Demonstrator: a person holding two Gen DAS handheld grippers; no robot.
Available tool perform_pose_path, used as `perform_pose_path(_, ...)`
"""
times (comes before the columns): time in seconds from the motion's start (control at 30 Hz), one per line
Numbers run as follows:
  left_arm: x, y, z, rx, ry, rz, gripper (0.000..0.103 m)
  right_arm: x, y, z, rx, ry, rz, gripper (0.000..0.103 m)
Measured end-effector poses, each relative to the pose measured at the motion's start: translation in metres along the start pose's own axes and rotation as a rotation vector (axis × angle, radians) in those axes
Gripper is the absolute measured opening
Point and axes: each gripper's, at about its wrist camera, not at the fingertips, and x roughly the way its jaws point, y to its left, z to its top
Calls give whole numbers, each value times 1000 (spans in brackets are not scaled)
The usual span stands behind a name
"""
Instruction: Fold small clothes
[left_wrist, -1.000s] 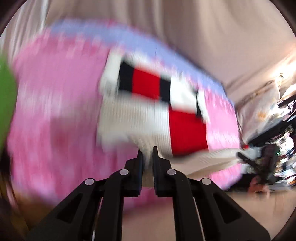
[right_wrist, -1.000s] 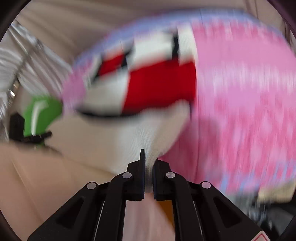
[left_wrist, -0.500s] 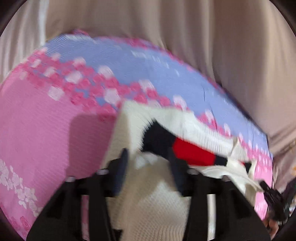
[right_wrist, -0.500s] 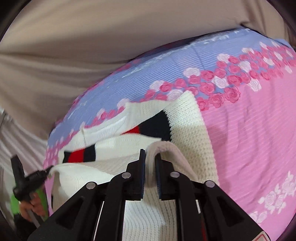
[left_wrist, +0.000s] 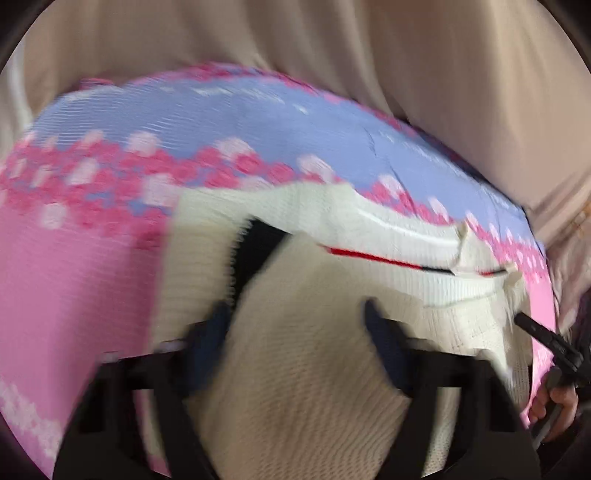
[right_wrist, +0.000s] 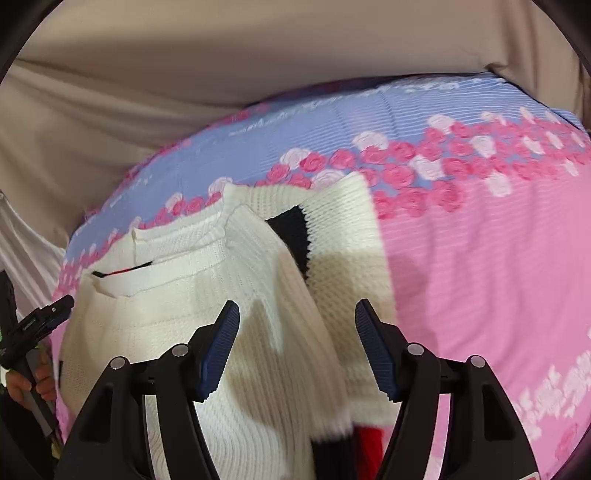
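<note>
- A cream knit sweater (right_wrist: 258, 332) with black and red blocks is lying folded over on a pink and blue flowered sheet (right_wrist: 480, 258), near the sheet's blue band.
- The right gripper (right_wrist: 297, 347) is being held above the sweater's folded top layer with its jaws wide apart; they have just been opening, and the knit is seen between them without being pressed by the blue pads (right_wrist: 218, 354).
- The left gripper (left_wrist: 295, 343) is being shown blurred over the same sweater (left_wrist: 314, 369); its jaws are standing apart and have just been closing somewhat, with cloth lying between them but not being pinched.
- In the left view, the right gripper's tip and the hand (left_wrist: 557, 406) holding it are being seen at the sweater's right edge.
- In the right view, the left gripper's tip and a hand (right_wrist: 29, 380) are being seen at the sweater's left edge.
- Beige cloth (right_wrist: 184, 74) is hanging behind the sheet.
</note>
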Motion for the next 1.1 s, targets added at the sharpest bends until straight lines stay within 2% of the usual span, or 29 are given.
perform_pose_path(0.03,5,-2,1,15,21,21,23,7,2,1,0,11,-3,59)
perform_pose_path(0.07,4,-3,3,23,18,32,7,12,3,2,3,20,0,49)
perform_pose_path(0.1,0,-1,6,15,9,23,7,14,3,3,8,26,6,15)
perform_pose_path(0.13,-11,2,11,-8,-18,17,7,15,2,5,33,34,26,8)
perform_pose_path(0.27,-48,18,43,-83,-114,0,6,-38,3,21,84,-131,136,7)
perform_pose_path(0.37,-40,24,70,-100,-116,10,6,-64,-2,49,93,-204,183,7)
perform_pose_path(0.47,-3,20,81,-82,-56,76,6,-39,-16,74,157,-162,209,7)
perform_pose_path(0.57,36,26,80,-106,10,131,7,14,-22,84,187,-64,140,7)
perform_pose_path(0.63,54,30,72,-119,44,160,7,44,-30,78,210,-5,85,7)
perform_pose_path(0.67,55,30,69,-115,32,164,7,55,-34,74,216,17,66,7)
perform_pose_path(0.77,44,27,64,-106,18,165,12,60,-36,68,222,28,67,7)
perform_pose_path(0.83,20,24,58,-96,-22,162,17,45,-31,70,215,16,60,13)
perform_pose_path(0.93,-24,16,37,-87,-98,188,31,-2,-25,65,173,-85,-12,27)
perform_pose_path(1.0,-50,4,11,-106,-125,121,31,-30,-16,55,136,-134,-16,26)
perform_pose_path(1.03,-54,-3,-2,-115,-118,92,31,-41,-6,43,97,-134,6,21)
perform_pose_path(1.1,-47,-19,-27,-118,-60,60,31,-48,15,18,44,-108,51,13)
